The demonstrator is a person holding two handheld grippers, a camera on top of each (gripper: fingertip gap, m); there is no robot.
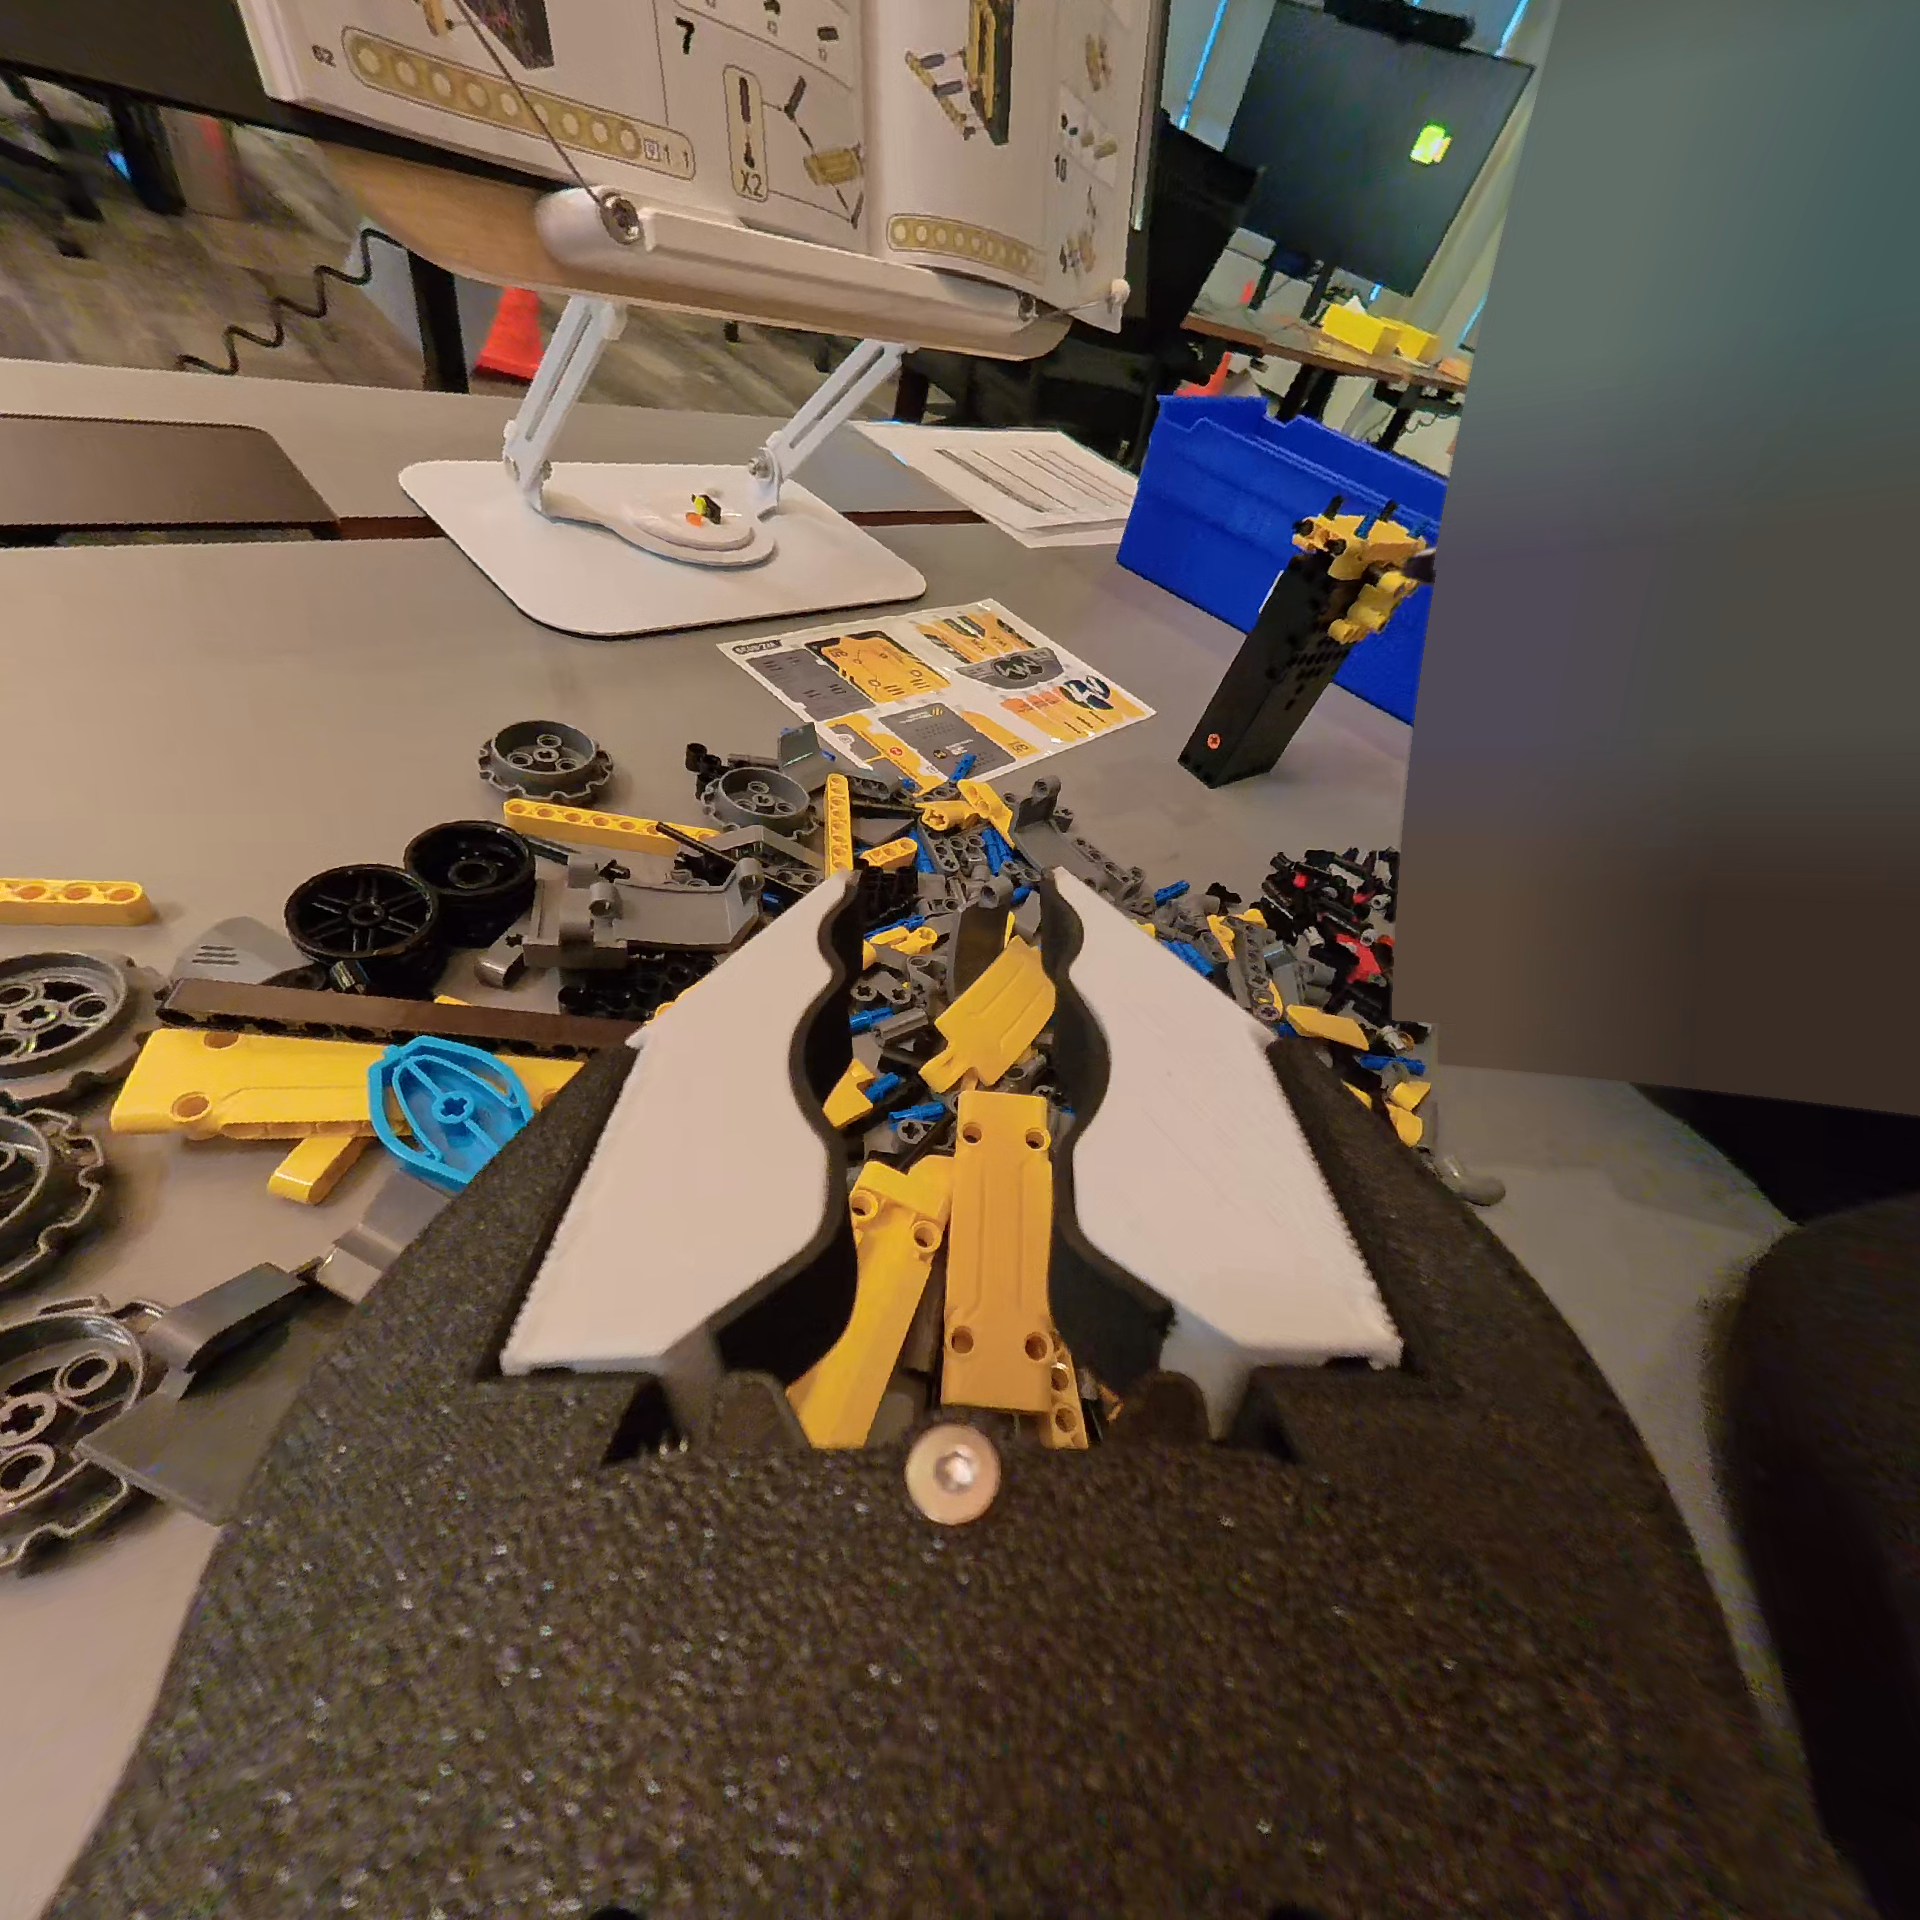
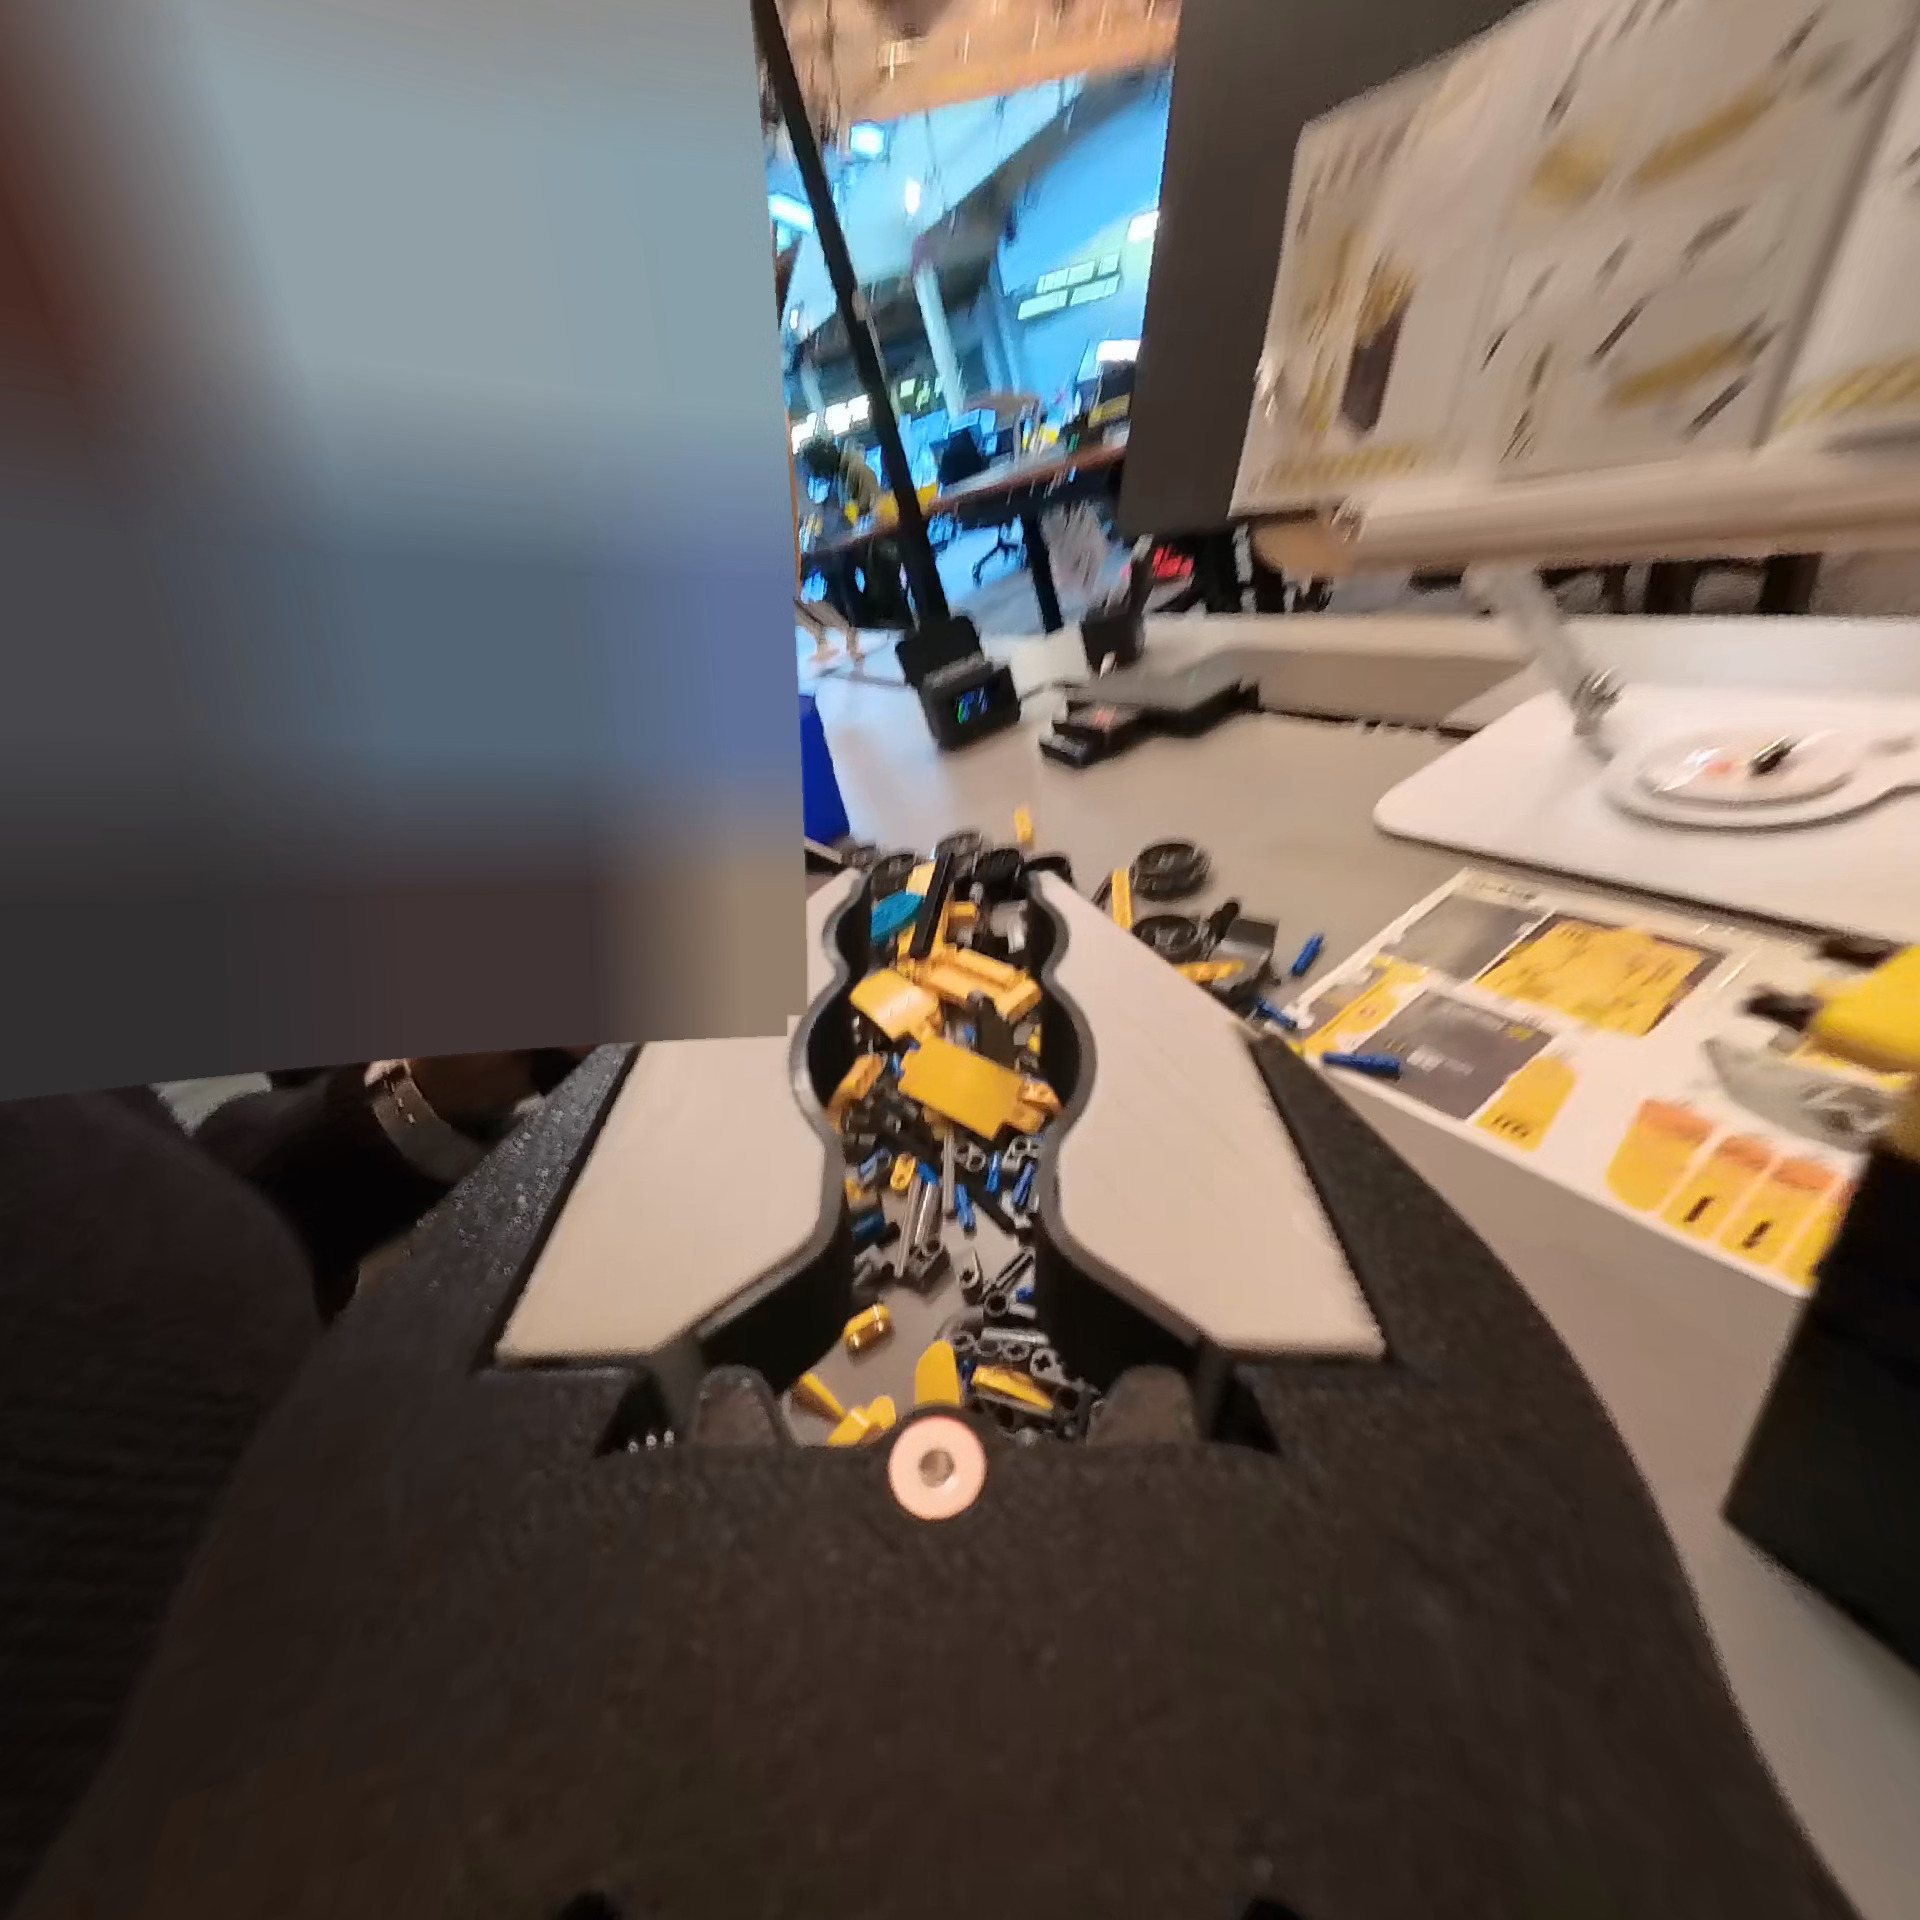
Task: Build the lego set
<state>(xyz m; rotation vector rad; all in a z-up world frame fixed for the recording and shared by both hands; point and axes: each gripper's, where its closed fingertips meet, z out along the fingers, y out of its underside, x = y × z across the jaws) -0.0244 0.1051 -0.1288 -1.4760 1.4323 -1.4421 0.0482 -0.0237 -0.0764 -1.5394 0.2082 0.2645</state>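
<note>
Two handheld grippers hover over a grey worktop strewn with a pile of yellow, black, grey and blue building-toy pieces. The left gripper has its jaws parted with nothing between them, above long yellow panels in the pile. The right gripper, seen in a blurred view, also has its jaws apart and empty above the same pile. Beyond lie a sticker sheet, a white stand holding an open instruction booklet, black wheels and a blue bin.
</note>
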